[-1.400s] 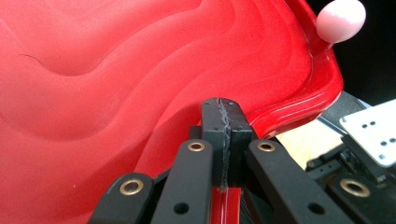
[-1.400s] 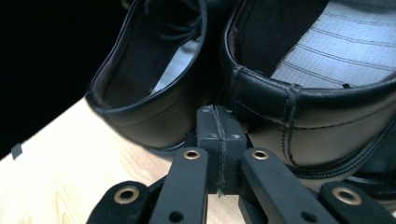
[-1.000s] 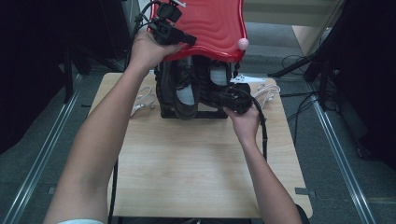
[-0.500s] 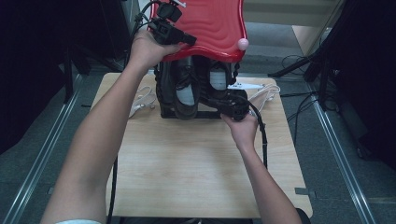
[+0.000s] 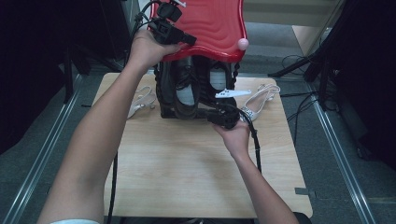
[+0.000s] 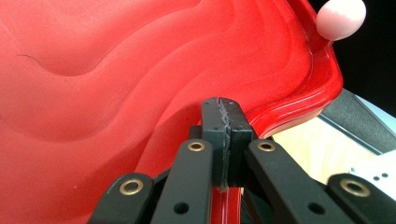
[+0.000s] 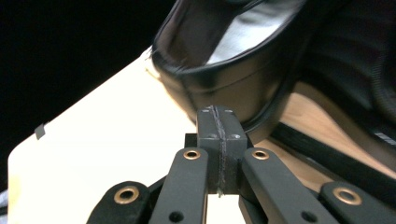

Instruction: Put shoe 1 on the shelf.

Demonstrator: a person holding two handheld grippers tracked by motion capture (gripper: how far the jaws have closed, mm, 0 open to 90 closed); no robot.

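Nearest the person, the bare front of the wooden desk [image 5: 187,177] lies under both forearms, which reach in from the bottom edge of the high view. Farther in, the right hand [image 5: 235,136] holds the right gripper [image 5: 211,113] low at the base of a black rack [image 5: 164,100], its tip at the heel of a black leather shoe [image 5: 184,95] that stands in the rack. In the right gripper view its two jaws are pressed flat together with nothing between them, and the tip sits just in front of the shoe's glossy heel [image 7: 233,79], close to it; whether it touches cannot be told. A black cable trails from this gripper back along the wrist. To the right of the rack a white strappy sandal [image 5: 261,97] lies on the desk, and another white sandal [image 5: 142,101] lies to the left of the rack. Farther and higher, the left hand [image 5: 147,49] holds the left gripper [image 5: 189,41] at the near edge of the wavy red tray [image 5: 212,25] that forms the top of the rack. In the left gripper view the jaws are together, and the red rim [image 6: 299,102] runs right by their tip, so a pinch on that rim cannot be ruled in or out. A pale pink knob [image 5: 242,44] sits at the tray's right corner.
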